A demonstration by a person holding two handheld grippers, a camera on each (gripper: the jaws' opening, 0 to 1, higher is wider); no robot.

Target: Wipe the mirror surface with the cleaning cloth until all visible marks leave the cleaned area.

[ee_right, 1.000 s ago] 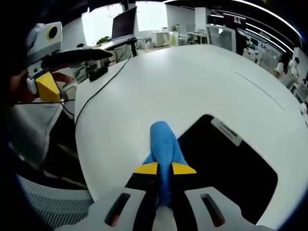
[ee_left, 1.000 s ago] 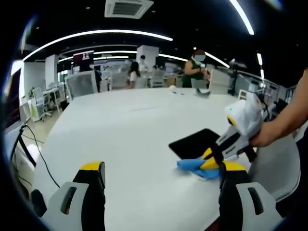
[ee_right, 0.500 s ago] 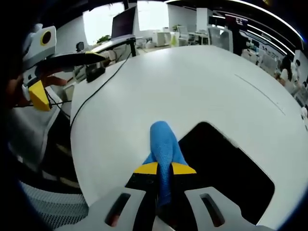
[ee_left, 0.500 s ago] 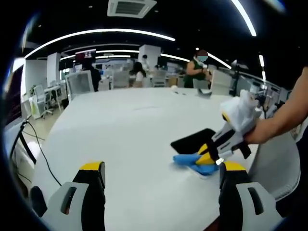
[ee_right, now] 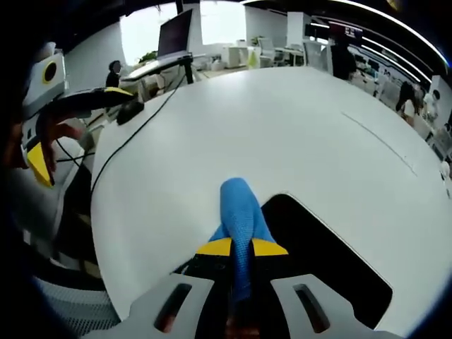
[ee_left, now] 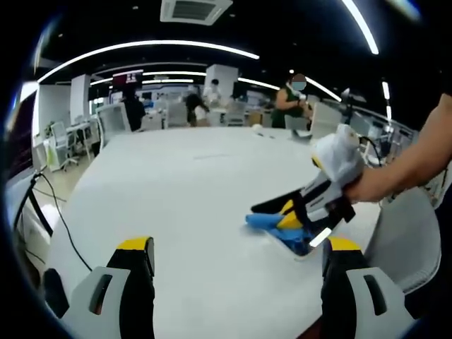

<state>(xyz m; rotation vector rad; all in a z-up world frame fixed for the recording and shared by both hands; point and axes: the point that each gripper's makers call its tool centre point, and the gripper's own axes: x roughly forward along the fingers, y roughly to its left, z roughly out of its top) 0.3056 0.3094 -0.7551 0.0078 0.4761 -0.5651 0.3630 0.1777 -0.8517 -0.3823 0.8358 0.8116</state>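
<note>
Fingers of the right gripper [ee_right: 241,247] pinch the blue cleaning cloth [ee_right: 239,212] at centre frame — its fold points up-frame over the dark mirror [ee_right: 332,258], which runs toward lower right — while the left gripper [ee_left: 233,247] hangs wide, farther off.

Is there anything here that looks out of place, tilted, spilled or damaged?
Nothing stands out. The mirror lies flat near the table edge, and the right gripper is shut on the blue cloth at the mirror's edge. No spill or damage shows.
</note>
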